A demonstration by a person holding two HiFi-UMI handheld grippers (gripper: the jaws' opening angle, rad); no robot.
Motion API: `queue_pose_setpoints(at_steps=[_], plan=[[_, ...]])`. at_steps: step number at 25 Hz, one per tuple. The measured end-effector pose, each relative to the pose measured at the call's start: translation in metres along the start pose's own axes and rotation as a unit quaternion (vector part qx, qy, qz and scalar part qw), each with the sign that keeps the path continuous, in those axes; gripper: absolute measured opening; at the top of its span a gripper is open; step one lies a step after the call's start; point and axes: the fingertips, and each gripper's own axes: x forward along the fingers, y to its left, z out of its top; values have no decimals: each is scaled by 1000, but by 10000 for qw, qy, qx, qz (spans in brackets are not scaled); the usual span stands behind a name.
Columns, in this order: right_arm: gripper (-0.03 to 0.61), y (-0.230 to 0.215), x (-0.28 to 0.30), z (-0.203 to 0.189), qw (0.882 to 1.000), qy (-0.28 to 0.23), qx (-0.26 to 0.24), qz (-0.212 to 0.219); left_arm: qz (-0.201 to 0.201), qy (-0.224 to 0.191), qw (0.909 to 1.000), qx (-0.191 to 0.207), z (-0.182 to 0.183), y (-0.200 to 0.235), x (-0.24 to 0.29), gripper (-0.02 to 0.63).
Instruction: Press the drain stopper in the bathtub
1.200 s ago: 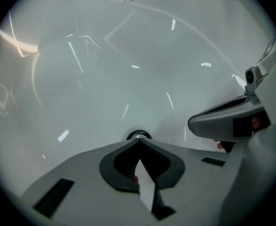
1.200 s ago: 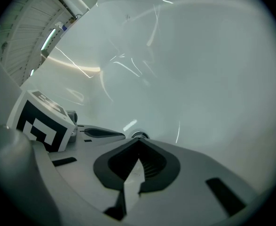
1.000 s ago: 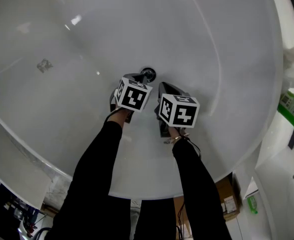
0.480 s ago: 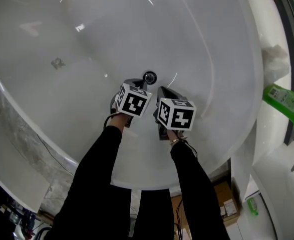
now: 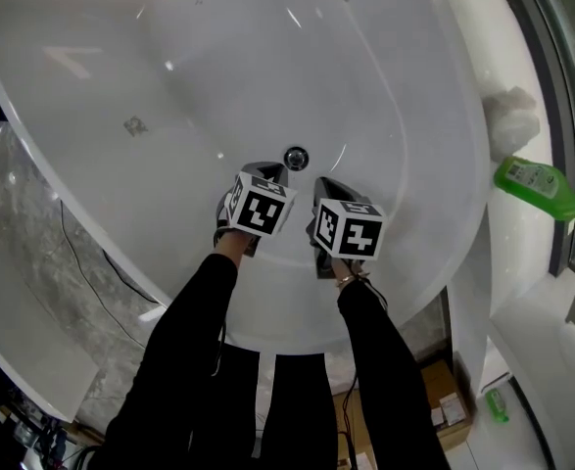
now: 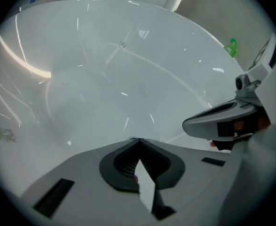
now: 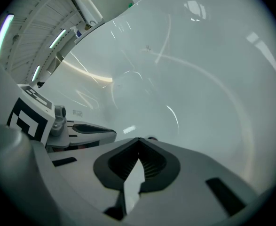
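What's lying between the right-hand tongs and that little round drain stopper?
Nothing. In the head view, only bare white bathtub floor separates the right tongs from the drain stopper.

- Head view: bright, even light from overhead; the white bathtub [image 5: 395, 86] carries short glare streaks, and a light bar reflects along its upper-left rim.
- Shadows: faint, soft-edged.
- Both gripper views: heavy fisheye bending, with black vignette at the corners.
- Right gripper view: ceiling light tubes [image 7: 3, 32] glow at upper left; curved reflections cross the tub wall.
- Left gripper view: slightly hazy, near foreground soft.
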Motion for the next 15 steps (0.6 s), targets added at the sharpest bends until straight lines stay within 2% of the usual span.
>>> queue_pose_setpoints(at_steps=[10, 15], plan=[[2, 24, -47, 10, 9996, -275, -66, 53, -97, -435, 9989, 118, 29, -17, -61, 6], [2, 36, -70, 21, 9991, -410, -98, -12, -115, -520, 9985, 101, 35, -24, -83, 6]])
